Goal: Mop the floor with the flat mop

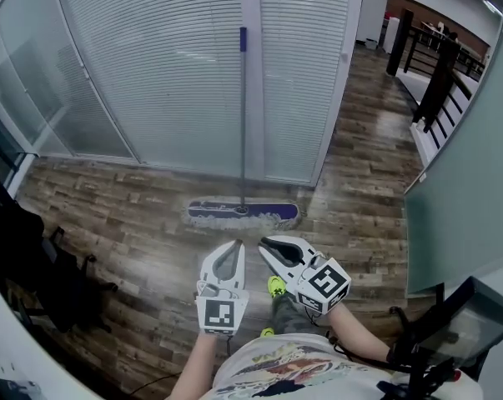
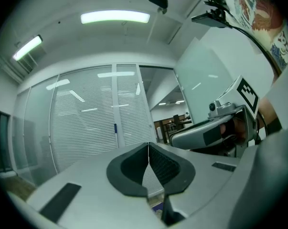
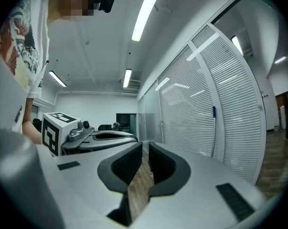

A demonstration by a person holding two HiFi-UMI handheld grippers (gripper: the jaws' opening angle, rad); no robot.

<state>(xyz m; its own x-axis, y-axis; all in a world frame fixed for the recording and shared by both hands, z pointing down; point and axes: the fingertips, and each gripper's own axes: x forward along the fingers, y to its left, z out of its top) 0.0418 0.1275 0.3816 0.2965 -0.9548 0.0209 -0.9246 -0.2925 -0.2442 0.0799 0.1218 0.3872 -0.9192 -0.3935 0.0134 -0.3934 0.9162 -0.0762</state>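
The mop (image 1: 243,212) rests with its head flat on the wood floor (image 1: 126,223), and its handle leans upright on the glass wall (image 1: 159,73). The left gripper (image 1: 236,245) and right gripper (image 1: 266,242) are both clenched on nothing, side by side, near the mop head but not touching it.

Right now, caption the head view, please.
Left gripper and right gripper, shut and empty, face the flat mop standing by the glass wall.
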